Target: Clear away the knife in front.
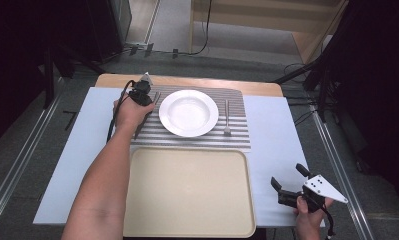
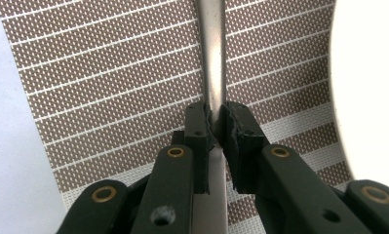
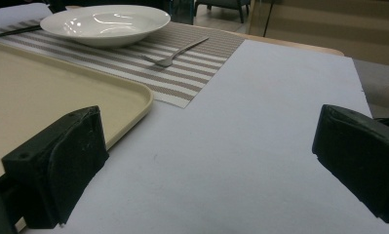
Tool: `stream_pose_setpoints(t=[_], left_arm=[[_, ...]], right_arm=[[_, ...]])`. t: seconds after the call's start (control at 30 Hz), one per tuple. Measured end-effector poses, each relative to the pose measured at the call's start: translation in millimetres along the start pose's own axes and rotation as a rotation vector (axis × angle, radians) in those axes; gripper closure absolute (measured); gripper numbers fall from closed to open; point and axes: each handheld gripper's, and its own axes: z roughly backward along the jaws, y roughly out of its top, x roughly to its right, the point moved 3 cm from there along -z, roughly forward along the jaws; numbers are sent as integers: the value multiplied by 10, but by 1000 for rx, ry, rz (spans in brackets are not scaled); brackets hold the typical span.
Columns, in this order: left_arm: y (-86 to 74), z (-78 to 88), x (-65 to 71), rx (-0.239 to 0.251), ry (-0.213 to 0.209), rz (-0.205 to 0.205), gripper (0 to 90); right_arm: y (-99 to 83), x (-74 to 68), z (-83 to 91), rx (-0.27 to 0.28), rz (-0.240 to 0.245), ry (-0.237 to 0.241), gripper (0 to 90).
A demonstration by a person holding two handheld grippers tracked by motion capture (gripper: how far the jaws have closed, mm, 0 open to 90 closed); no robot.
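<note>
On the striped placemat [image 1: 237, 139] a white plate [image 1: 188, 112] sits with a silver fork [image 1: 227, 118] to its right. Left of the plate lies a silver piece of cutlery [image 2: 212, 58]; which kind I cannot tell. My left gripper [image 1: 149, 102] points down at it, and in the left gripper view [image 2: 215, 119] both pads press on its handle. My right gripper [image 1: 287, 175] hovers low over the white table at the front right, jaws wide apart [image 3: 209, 146] with nothing between them. The fork [image 3: 175, 53] and plate [image 3: 104, 23] lie farther off in the right gripper view.
A large cream tray [image 1: 187, 192] with nothing on it lies in front of the placemat, just left of the right gripper. The white table top [image 1: 277, 130] ends close behind the right hand. Dark stands and cables surround the table.
</note>
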Motion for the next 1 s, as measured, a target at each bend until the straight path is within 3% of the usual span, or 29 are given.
stream_pose_setpoints(t=[0.2, 0.4, 0.53, 0.73, 0.87, 1.0], left_arm=[[-23, 113, -90, 36, -17, 28, 798], [-78, 243, -177, 47, -28, 22, 797], [-154, 191, -185, 27, -69, 17, 795], [-230, 87, -183, 0, -93, -1, 791], [-218, 92, -162, -19, -75, -31, 781], [-181, 80, -144, 1, -41, -41, 709]], right_arm=[[1, 3, 3, 4, 6, 1, 0], [4, -4, -6, 3, 12, 0, 0], [3, -5, -7, 1, 13, -3, 0], [3, -5, -9, -1, 14, -5, 0], [3, -5, -13, -2, 13, -4, 0], [3, -8, -14, -4, 12, -3, 0]])
